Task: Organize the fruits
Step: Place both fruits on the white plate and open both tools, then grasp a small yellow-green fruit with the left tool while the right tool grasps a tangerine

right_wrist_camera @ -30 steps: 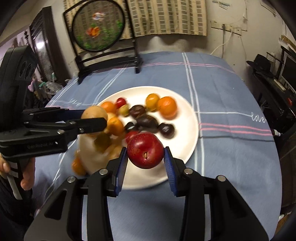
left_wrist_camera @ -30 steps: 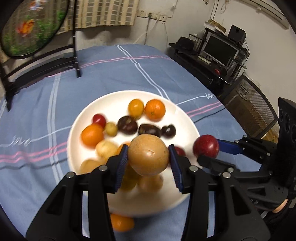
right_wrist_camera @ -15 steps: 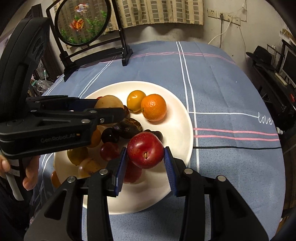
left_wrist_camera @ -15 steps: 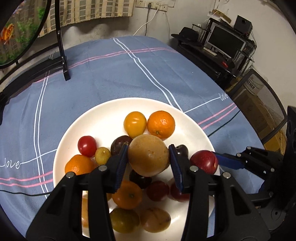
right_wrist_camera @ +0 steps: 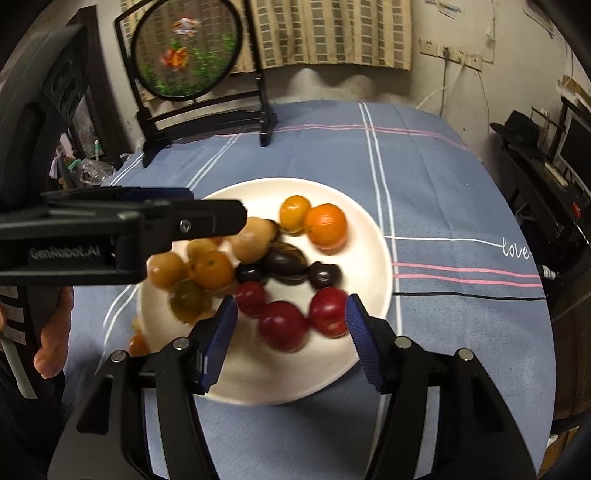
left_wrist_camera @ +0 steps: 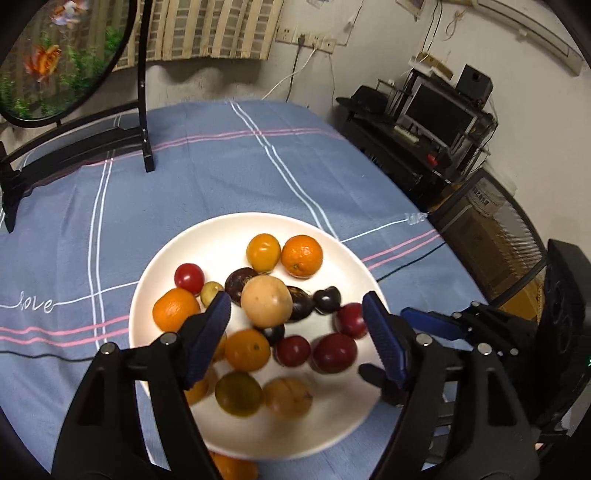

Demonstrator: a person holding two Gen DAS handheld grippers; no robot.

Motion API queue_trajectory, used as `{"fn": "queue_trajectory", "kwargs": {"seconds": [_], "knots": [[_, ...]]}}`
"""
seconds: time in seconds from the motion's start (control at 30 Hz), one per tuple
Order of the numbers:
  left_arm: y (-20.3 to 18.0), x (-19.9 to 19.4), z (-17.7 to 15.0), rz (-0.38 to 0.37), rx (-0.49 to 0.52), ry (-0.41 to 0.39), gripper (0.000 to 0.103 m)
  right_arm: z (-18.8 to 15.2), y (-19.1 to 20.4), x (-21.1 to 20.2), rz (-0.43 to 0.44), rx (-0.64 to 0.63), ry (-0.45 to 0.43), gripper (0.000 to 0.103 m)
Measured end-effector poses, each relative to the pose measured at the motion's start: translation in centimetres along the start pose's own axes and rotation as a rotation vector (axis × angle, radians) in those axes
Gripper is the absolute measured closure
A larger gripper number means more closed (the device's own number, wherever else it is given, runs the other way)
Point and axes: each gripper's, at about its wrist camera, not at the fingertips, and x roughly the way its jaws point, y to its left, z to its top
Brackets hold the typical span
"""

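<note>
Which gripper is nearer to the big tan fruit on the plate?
Left. The left gripper is open just behind the tan fruit; the right gripper is open over the red fruits, further away.

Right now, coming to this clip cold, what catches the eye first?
A white plate heaped with small fruit sits mid-table on the blue striped cloth. Both the left gripper and right gripper hover over it, open and empty. A round goldfish screen stands at the table's far edge.

Dim room around a blue-clothed table (left_wrist_camera: pixel 207 192)

A round goldfish screen (right_wrist_camera: pixel 184 51) is standing at the table's far edge; a slatted blind (right_wrist_camera: pixel 332 33) is hanging behind, a desk with monitor (left_wrist_camera: pixel 439 110) sitting right.
</note>
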Motion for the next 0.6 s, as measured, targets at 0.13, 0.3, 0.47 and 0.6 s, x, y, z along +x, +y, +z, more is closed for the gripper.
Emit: {"fn": "queue_trajectory", "kwargs": {"seconds": [0.13,0.3,0.47,0.6], "knots": [[0.5,-2.5,-1.2,0.003,-0.01,-0.032,0.024,-0.8,2.3,-1.4,0.017,-0.032,-0.004,0.041],[4.1,-6.7,-4.8,0.121,-0.082,-0.099,0.02,-3.5,6.0,-2.6,0.126,-0.072,0.033,0.041],[9.8,-11.4,-9.5,0.266,-0.227,-0.176,0.019,-6.8,10.8,-0.6,0.284,-0.121,0.142,0.041],[13.1,-13.2,-12.8,0.259,-0.331,-0.178,0.019,-7.1,12.4,1.7,0.279,-0.096,0.137,0.041]]}}
